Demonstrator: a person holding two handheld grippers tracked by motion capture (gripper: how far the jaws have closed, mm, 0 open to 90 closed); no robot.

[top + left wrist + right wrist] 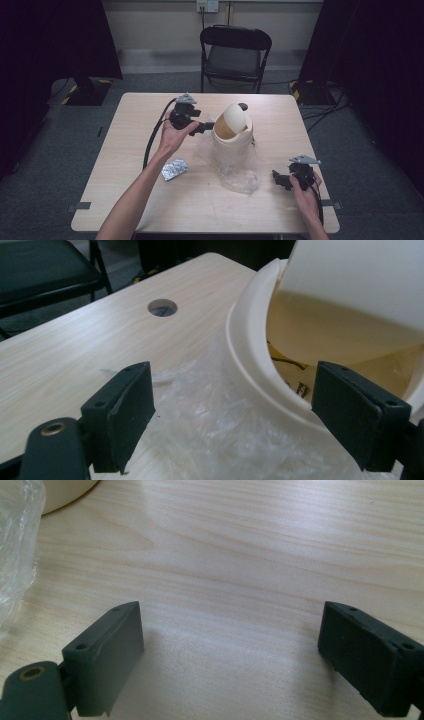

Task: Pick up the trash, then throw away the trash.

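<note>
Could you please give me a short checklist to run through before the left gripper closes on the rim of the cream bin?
1. Left gripper open: ok, its fingers stand wide apart.
2. Rim of the cream bin between those fingers: ok, it runs through the gap, though nothing touches it yet.
3. Swing lid out of the way: cannot tell; it is tilted, showing the opening.
4. Clear plastic bag clear of the grip: not ok, it lies crumpled right under the rim.
5. Right gripper free to help: ok, open over bare table.
6. Blister pack out of the way: ok, it lies apart from the bin.
</note>
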